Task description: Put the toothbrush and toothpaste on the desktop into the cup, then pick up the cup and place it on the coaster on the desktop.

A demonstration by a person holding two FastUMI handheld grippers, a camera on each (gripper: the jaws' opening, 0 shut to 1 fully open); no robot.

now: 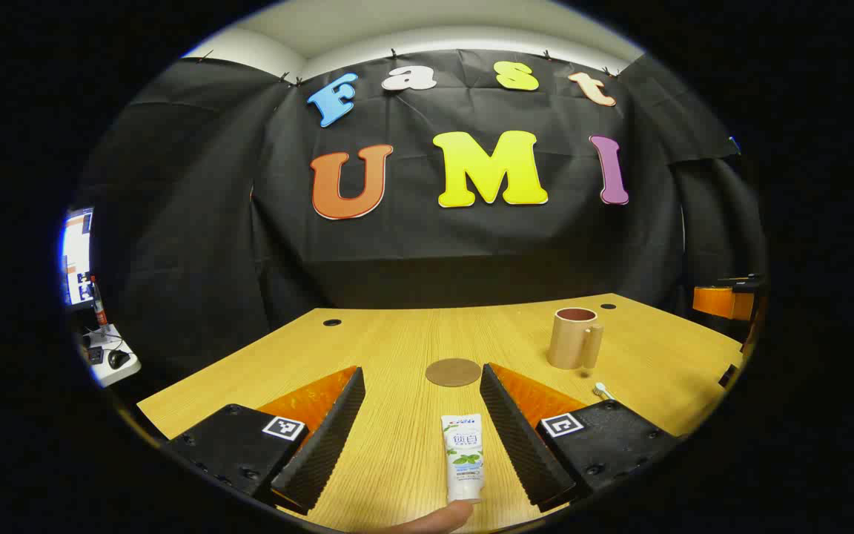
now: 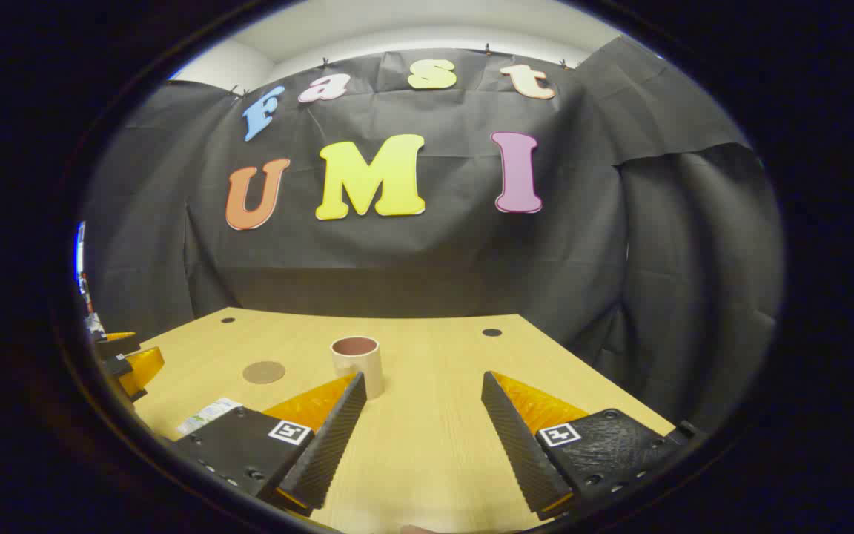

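Observation:
In the left gripper view, a white toothpaste tube (image 1: 463,456) lies flat on the wooden desktop (image 1: 397,348) between the fingers of my open left gripper (image 1: 421,374), nearer the right finger and untouched. A round brown coaster (image 1: 454,371) lies just beyond it. A tan cup (image 1: 574,338) with a handle stands upright to the right, and a white toothbrush (image 1: 604,389) peeks out past the right finger. In the right gripper view, my right gripper (image 2: 422,380) stands open over bare wood, with the cup (image 2: 357,363), the coaster (image 2: 264,371) and the toothpaste tube (image 2: 209,414) ahead and to the left.
The desktop has small round cable holes (image 1: 332,322) near its far edge. The other gripper (image 2: 124,361) shows at the left rim of the right gripper view. A side desk with a monitor (image 1: 78,256) and a mouse stands far left.

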